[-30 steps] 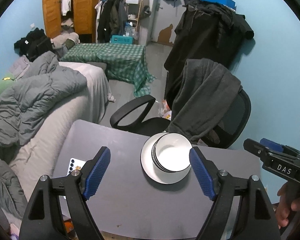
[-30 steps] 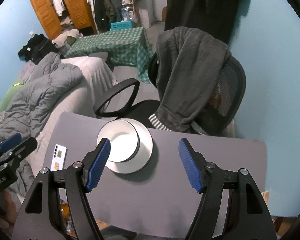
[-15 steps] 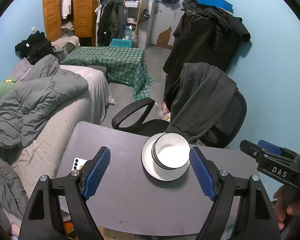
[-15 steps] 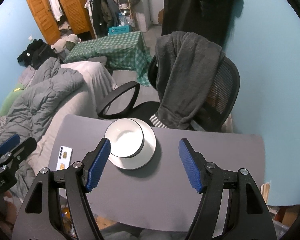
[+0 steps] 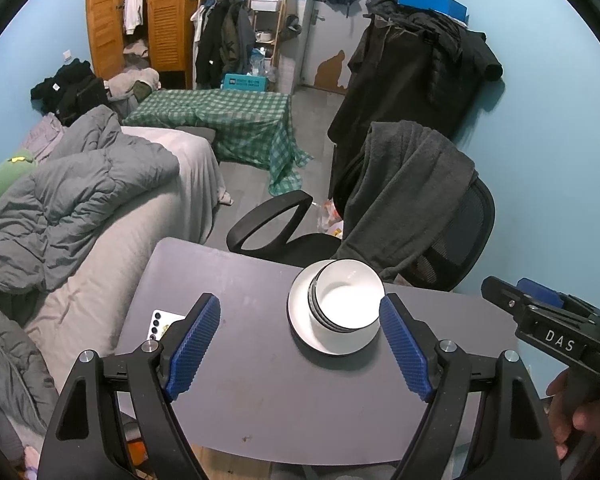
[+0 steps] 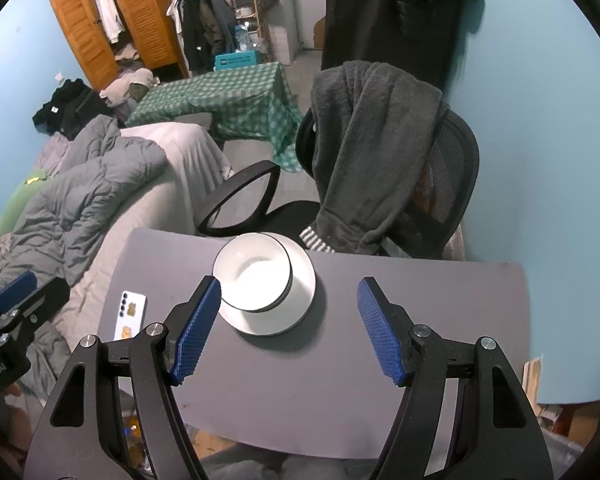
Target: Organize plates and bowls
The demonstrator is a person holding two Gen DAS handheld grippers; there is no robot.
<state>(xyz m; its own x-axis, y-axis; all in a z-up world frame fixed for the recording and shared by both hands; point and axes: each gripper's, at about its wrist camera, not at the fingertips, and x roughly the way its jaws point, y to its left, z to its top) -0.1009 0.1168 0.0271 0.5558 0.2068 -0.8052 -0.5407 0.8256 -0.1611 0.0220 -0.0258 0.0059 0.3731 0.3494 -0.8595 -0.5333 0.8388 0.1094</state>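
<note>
Bowls sit nested, stacked on a white plate near the desk's far edge, approx 12 o'clock from the person, w/ an office chair just behind. A phone lies at the desk's 9 o'clock side, well apart from the stack. Left gripper hovers above the desk, jaws wide apart, nothing between the pads; bowls show at approx 1 o'clock btw its fingers. Right gripper likewise stands open and empty, stack at its 11 o'clock. Judging by the layout, stacking looks about done; any remaining step is prob. a tidy-up or check. If re-gripping, best to come straight down on the bowl rim, centre the jaws first, close slowly so the plate doesn't skid toward the edge, and keep the other gripper clear of the phone.
</note>
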